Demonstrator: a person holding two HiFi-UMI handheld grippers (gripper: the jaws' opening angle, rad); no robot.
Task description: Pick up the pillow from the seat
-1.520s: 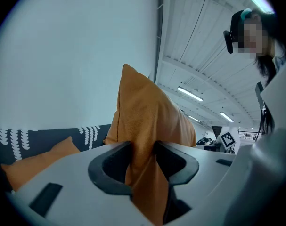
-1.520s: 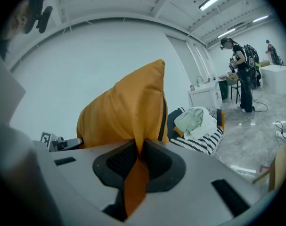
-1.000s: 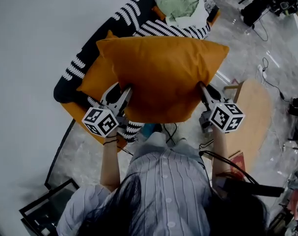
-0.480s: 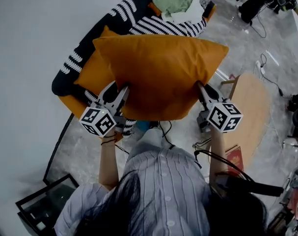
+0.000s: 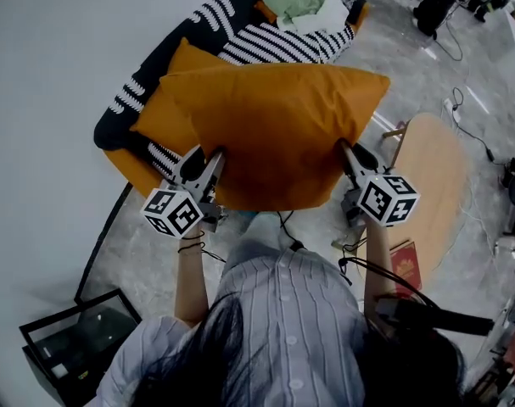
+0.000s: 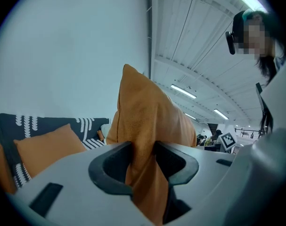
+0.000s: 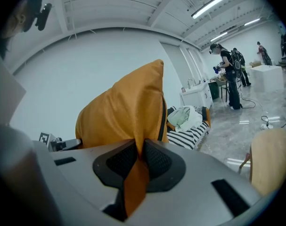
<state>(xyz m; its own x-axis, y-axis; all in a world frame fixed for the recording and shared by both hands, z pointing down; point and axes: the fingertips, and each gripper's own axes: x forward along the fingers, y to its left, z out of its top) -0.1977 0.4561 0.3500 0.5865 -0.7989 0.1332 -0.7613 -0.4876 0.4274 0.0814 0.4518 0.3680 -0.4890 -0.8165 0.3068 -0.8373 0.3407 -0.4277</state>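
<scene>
Head view shows the orange pillow [image 5: 278, 134] at the frame's centre, held up off the striped seat [image 5: 265, 47] above it. Its long axis runs left to right. The left gripper [image 5: 211, 158] and right gripper [image 5: 349, 151] each have fingers pinched on a lower corner.

pillow [image 5: 278, 134] — orange, plump | raised off striped seat [image 5: 265, 45] | near corners pinched

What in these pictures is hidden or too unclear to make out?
- Head view: the held orange fabric pillow covers part of the second orange pillow and the black-and-white striped seat.
- Right gripper view: the pale wooden table is cut by the edge.
- Same view: distant standing people are too small.
</scene>
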